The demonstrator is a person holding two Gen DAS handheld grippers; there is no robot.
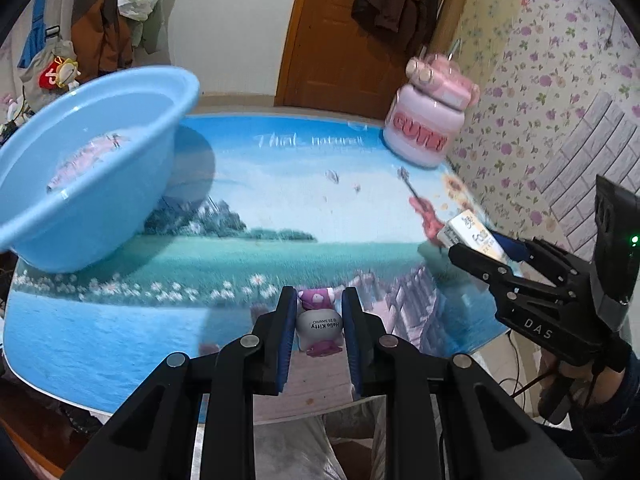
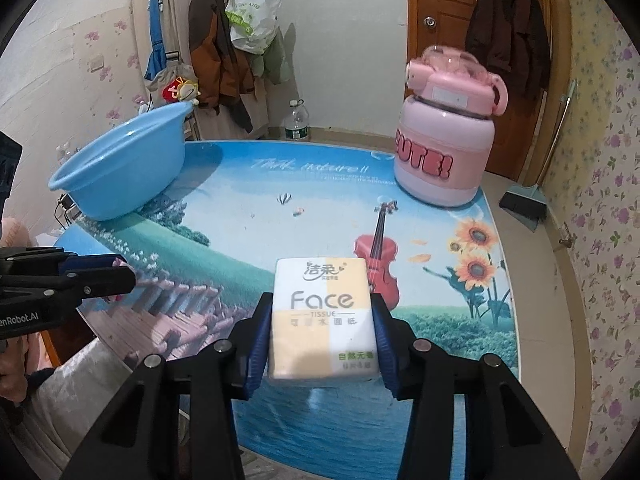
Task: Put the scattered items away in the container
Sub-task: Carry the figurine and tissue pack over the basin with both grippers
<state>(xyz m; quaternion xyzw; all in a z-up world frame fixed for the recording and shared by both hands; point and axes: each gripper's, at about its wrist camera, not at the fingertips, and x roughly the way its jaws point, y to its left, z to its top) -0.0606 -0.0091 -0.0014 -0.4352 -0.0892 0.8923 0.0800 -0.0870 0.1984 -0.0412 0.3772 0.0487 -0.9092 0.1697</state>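
Left wrist view: the left gripper (image 1: 319, 312) is clamping its fingers (image 1: 286, 320) on a small Hello Kitty figure (image 1: 319, 326) above the near edge of the surface (image 1: 280, 216), the blue basin (image 1: 92, 168) sitting far left.

Right wrist view: the right gripper (image 2: 322, 320) is squeezing a tissue pack (image 2: 322, 320) between its fingers (image 2: 260, 344); a pink jug (image 2: 444, 148) is standing far right.

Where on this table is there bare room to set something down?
Widest free patch: the table middle, between the blue basin at far left and the pink jug at far right. The near edge is crowded: left gripper around the Hello Kitty toy, right gripper around the tissue pack.
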